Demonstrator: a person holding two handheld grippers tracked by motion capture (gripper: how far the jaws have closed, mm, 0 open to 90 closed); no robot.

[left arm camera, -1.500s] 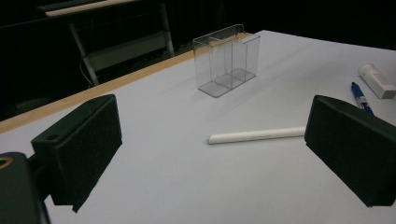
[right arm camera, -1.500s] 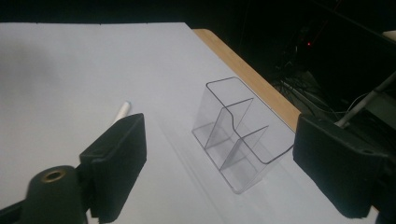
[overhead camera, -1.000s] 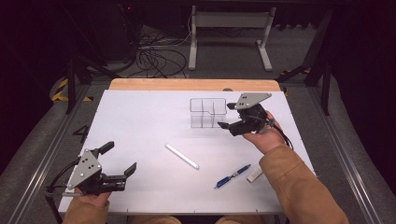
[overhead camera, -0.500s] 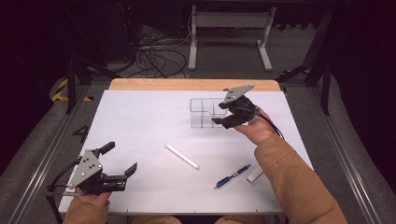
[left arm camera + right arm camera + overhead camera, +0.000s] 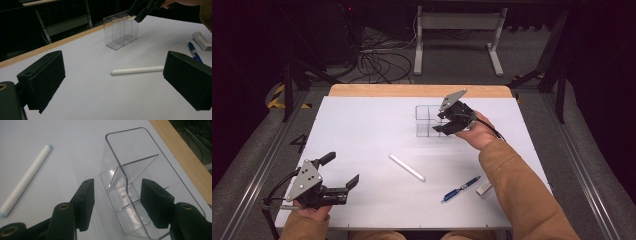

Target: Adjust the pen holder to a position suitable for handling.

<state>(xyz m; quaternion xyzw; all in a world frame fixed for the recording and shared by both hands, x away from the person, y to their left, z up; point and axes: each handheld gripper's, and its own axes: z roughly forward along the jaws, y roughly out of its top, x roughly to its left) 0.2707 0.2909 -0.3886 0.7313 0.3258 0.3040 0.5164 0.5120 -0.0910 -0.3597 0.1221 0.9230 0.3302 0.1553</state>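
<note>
While jaws spread, right gripper [image 5: 116,197] straddles clear organizer [image 5: 140,170] wall

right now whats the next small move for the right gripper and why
Probably lower the right gripper a little and close on the near wall of the clear box. Its jaws are open and straddle that wall, one inside, one outside, not yet pinching it.
</note>
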